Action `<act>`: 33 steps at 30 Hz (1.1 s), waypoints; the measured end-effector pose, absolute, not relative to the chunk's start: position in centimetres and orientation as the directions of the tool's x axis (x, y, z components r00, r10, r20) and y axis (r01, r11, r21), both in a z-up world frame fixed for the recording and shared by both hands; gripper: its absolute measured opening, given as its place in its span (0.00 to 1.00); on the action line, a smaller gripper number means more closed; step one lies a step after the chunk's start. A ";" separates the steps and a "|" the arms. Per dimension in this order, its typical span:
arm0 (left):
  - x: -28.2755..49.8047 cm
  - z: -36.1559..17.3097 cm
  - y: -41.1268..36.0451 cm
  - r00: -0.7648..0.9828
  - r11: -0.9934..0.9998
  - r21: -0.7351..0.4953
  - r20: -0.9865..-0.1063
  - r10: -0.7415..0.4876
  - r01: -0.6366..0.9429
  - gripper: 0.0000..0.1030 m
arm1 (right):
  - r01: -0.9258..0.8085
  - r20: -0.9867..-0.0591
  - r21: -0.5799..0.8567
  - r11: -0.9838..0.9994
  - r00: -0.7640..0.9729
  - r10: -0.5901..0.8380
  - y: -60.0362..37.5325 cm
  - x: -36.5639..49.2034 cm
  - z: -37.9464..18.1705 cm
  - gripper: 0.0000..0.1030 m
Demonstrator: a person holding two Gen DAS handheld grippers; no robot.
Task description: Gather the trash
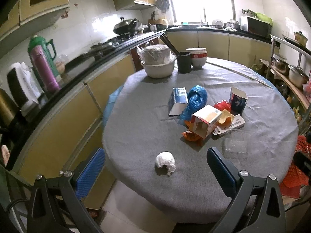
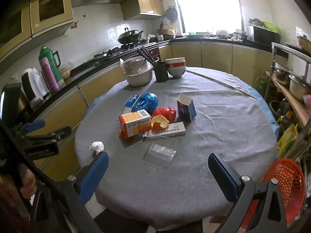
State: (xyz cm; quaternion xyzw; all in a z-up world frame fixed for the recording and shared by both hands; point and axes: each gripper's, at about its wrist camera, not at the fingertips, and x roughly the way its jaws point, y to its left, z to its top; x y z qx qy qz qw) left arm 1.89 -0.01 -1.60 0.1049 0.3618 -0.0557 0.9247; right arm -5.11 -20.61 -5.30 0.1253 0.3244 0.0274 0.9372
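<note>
Trash lies on a round grey-clothed table (image 1: 147,120) (image 2: 213,136): a crumpled white tissue (image 1: 165,160) (image 2: 97,146), an orange-and-white box (image 1: 206,120) (image 2: 135,123), a blue plastic bag (image 1: 195,101) (image 2: 146,102), a red bag (image 2: 165,113), an open dark-blue carton (image 1: 238,99) (image 2: 186,106), a clear plastic tray (image 1: 235,147) (image 2: 160,152), orange peel (image 2: 159,123). My left gripper (image 1: 155,171) is open, empty, just short of the tissue. My right gripper (image 2: 158,174) is open, empty, near the tray. The left gripper also shows at the left of the right wrist view (image 2: 37,130).
Bowls (image 1: 158,62) (image 2: 176,67) and a black chopstick holder (image 1: 183,62) (image 2: 161,71) stand at the table's far side. A red mesh basket (image 2: 285,190) sits low at the right. Kitchen counter with thermoses (image 1: 43,66) runs along the left; a shelf with pots (image 1: 297,75) stands right.
</note>
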 end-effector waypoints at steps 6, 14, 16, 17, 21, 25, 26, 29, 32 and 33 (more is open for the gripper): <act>7.4 -4.0 -0.3 0.679 0.960 0.090 -0.724 -0.119 0.265 1.00 | -0.019 -0.631 0.237 0.971 0.757 0.169 -22.4 -0.9 -9.4 1.00; 14.2 -7.2 -3.7 0.509 0.903 -0.029 -0.818 -0.269 0.429 1.00 | -0.146 -0.685 0.296 0.944 0.656 0.317 -23.7 5.7 -14.9 1.00; 15.0 -7.9 -4.8 0.441 0.870 -0.072 -0.840 -0.317 0.488 1.00 | -0.186 -0.676 0.309 0.933 0.647 0.353 -23.5 6.5 -15.3 1.00; 15.5 -8.3 -5.2 0.411 0.856 -0.079 -0.852 -0.324 0.511 1.00 | -0.220 -0.667 0.311 0.924 0.643 0.378 -23.4 7.0 -15.5 1.00; 17.2 -9.2 -7.1 0.349 0.810 -0.085 -0.872 -0.342 0.580 1.00 | -0.294 -0.684 0.291 0.911 0.601 0.413 -22.9 8.4 -16.2 1.00; 17.5 -9.9 -8.8 0.335 0.777 -0.056 -0.881 -0.334 0.627 1.00 | -0.351 -0.689 0.281 0.893 0.574 0.442 -21.9 8.9 -16.6 1.00; 17.4 -10.0 -9.0 0.343 0.775 -0.045 -0.879 -0.330 0.630 1.00 | -0.358 -0.694 0.273 0.893 0.570 0.440 -21.7 9.0 -16.8 1.00; 17.5 -10.8 -9.4 0.340 0.769 -0.038 -0.882 -0.326 0.638 0.98 | -0.360 -0.706 0.266 0.894 0.558 0.436 -21.2 9.3 -17.5 0.84; 17.5 -11.2 -9.3 0.321 0.767 -0.057 -0.886 -0.334 0.639 0.70 | -0.350 -0.705 0.285 0.892 0.554 0.442 -21.2 9.2 -17.9 0.75; 17.6 -11.5 -9.4 0.313 0.768 -0.063 -0.889 -0.333 0.637 0.55 | -0.347 -0.706 0.288 0.893 0.553 0.443 -21.3 9.2 -18.0 0.73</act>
